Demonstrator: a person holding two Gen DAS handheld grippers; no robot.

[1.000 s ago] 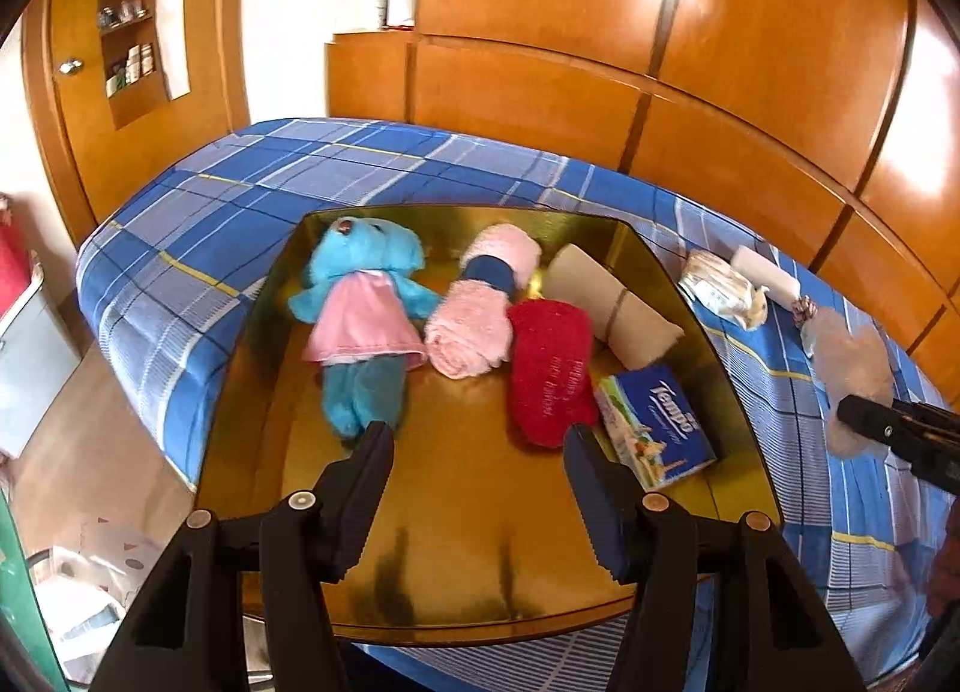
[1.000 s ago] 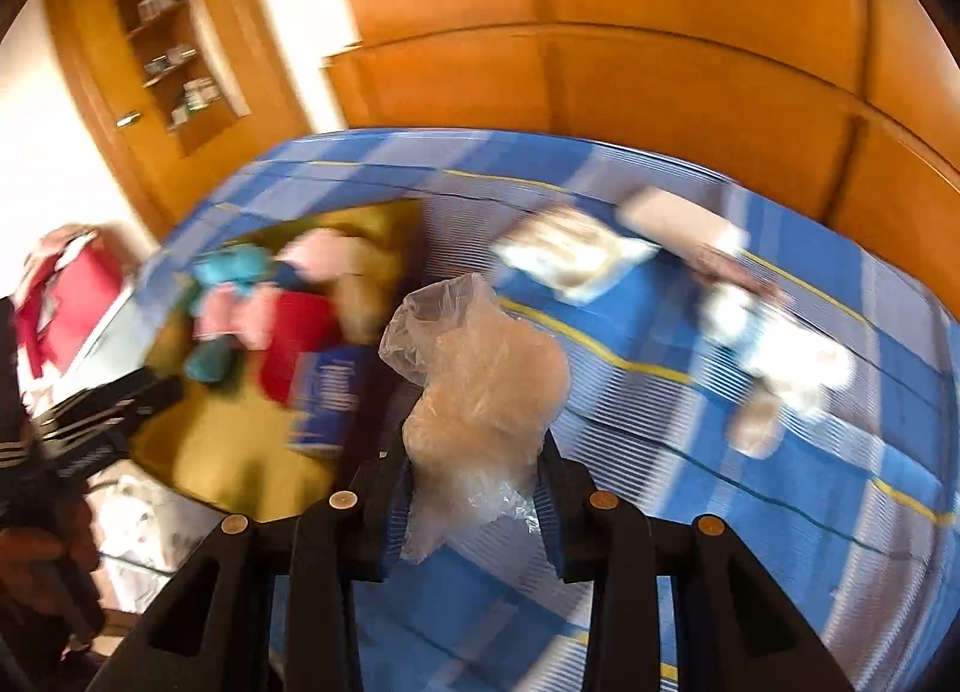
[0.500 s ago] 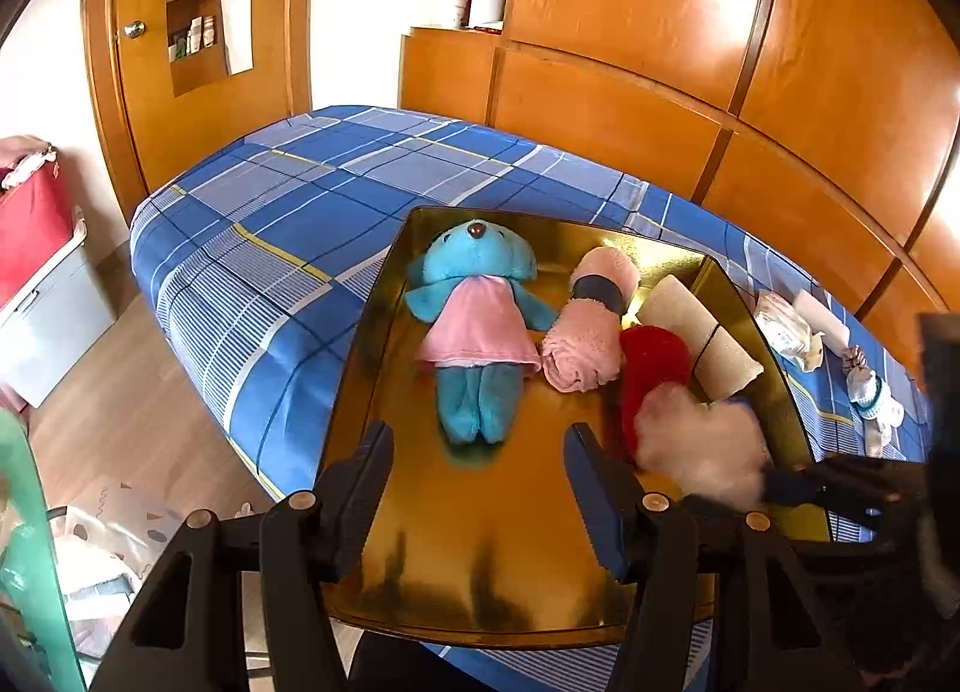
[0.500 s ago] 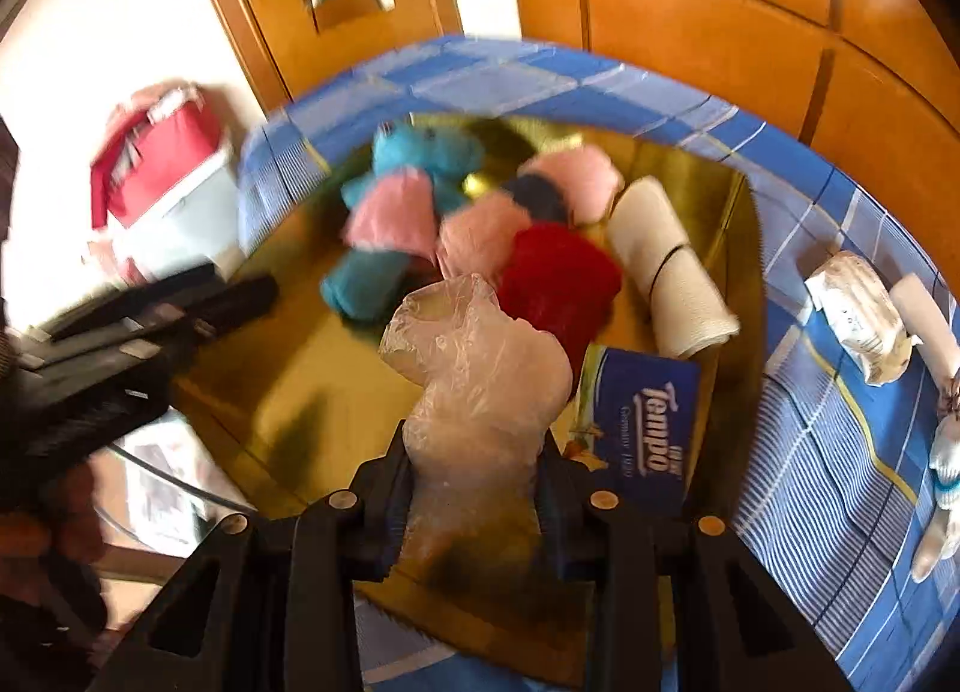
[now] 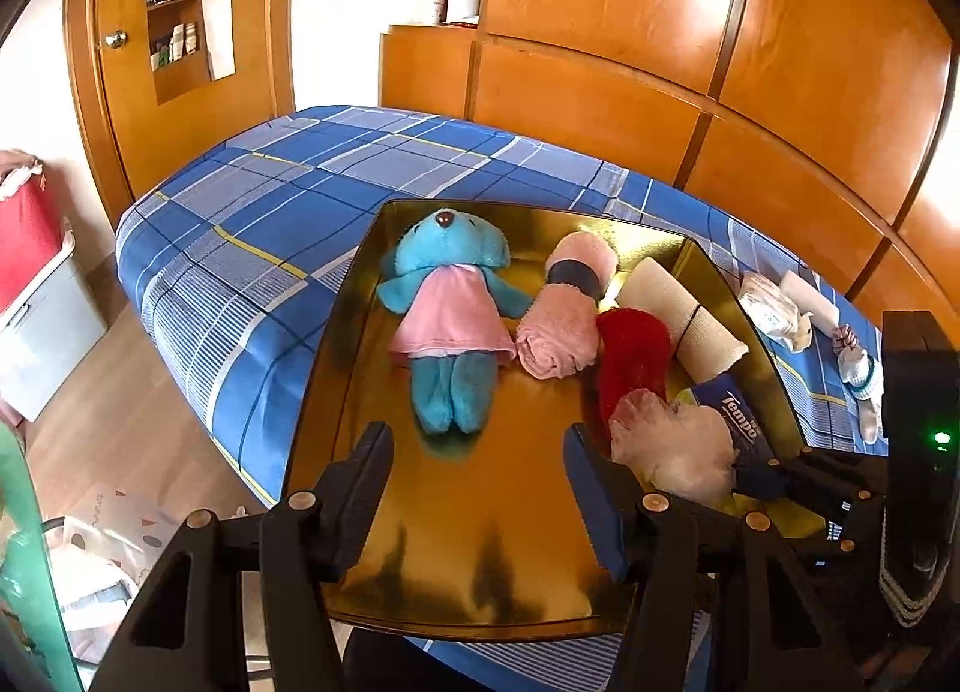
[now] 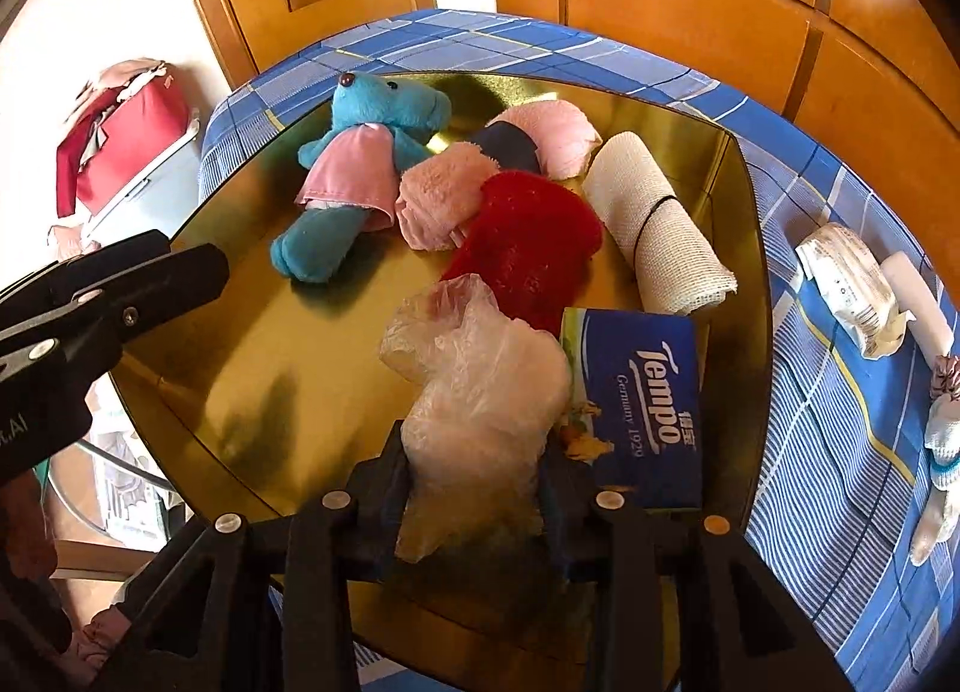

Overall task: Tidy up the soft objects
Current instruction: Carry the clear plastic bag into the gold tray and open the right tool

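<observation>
1. One crumpled clear plastic bag (image 6: pixel 480 392) sits between the jaws of the right gripper (image 6: pixel 477 479), above the near right part of the gold tray (image 6: pixel 198 332). The jaws are opening, yet the pads seem to touch the bag's lower part; I cannot tell whether its bottom rests on the tray.
2. It looks almost weightless, limp and springy, so it will likely puff out and drift once freed. The film is slick; a pinch low on the bunched part, where layers stack, should hold best.
3. Just beside it lies the blue Tempo tissue pack (image 6: pixel 642 404), soft but box-shaped. Behind are a red fuzzy cloth (image 6: pixel 528 248), a pink rolled towel (image 6: pixel 444 194), a cream bandage roll (image 6: pixel 654 236) and a blue plush toy (image 6: pixel 360 152), all squashy and easy to grip mid-body.
4. Left gripper (image 5: pixel 477 488) hovers over the tray's bare near end, jaws parted and empty.
</observation>
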